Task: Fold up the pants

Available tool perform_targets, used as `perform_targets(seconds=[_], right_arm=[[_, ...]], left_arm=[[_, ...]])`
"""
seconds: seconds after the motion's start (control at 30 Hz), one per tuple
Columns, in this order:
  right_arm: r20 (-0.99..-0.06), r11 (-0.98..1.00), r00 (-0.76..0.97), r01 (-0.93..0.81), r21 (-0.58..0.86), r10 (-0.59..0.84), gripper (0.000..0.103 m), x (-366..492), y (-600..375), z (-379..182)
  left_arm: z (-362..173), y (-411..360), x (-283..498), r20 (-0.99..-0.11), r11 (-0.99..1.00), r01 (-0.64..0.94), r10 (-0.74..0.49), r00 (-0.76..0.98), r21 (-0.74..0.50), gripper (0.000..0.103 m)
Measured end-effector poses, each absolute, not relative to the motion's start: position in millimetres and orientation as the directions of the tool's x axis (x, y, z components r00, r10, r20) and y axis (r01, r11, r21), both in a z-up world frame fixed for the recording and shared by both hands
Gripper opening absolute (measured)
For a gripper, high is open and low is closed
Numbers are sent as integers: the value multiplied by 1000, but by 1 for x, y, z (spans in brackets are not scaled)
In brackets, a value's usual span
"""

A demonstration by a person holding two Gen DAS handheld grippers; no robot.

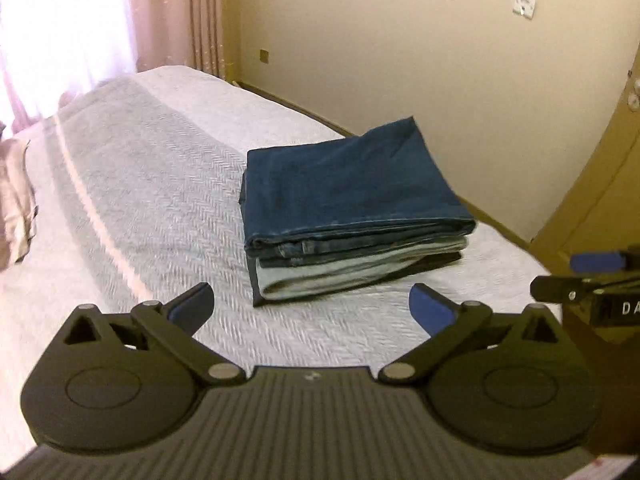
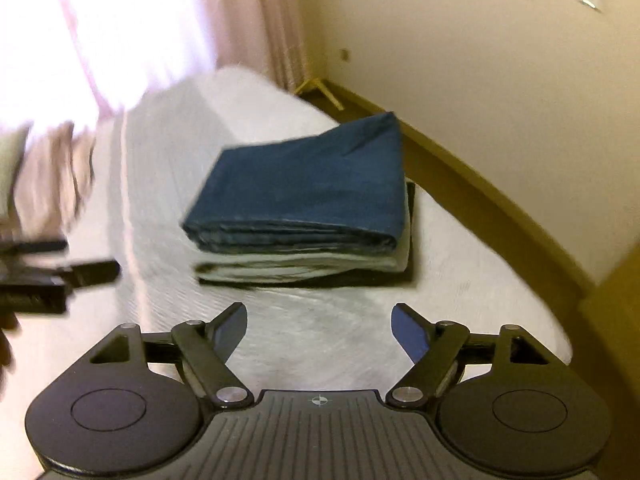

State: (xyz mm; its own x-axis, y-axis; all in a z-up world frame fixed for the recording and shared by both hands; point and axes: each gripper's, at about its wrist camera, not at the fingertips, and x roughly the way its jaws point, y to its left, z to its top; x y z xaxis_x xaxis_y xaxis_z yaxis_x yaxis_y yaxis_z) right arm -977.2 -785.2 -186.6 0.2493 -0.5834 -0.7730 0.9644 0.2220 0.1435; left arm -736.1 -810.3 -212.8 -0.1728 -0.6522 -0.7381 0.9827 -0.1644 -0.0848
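We see the dark blue denim pants (image 1: 352, 184) lying folded into a thick rectangular stack on the bed with the white herringbone-textured cover (image 1: 160, 184), near its right-hand edge by the cream wall (image 1: 440, 60). Paler fabric shows between the folded layers at the near end of the stack. Our left claw (image 1: 312, 308) hangs over the cover just short of the stack, its blue-padded fingers (image 1: 430, 312) spread wide with nothing between them. Our right claw (image 2: 319, 332) is likewise spread wide and empty, pointing at the pants (image 2: 308, 188) from a little way back; its view is blurred. Each claw shows at the edge of the other's view. Pink curtains (image 1: 176, 12) hang behind the bed's far end.
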Motion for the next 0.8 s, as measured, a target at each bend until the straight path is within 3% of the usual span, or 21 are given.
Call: perform_targets(seconds=[0.37,0.8], right_arm=[[-732,140,218,976,167,-646,78,-964,-702,-138],[-719,120,198,980,160,-666,78,-959,-665,-126]], left_arm=[[-157,-731,-728,-721,-130,983,-667,-185,-132,102],[-143,-701,-731,-678,-160,977,-704,-212,-140,102]])
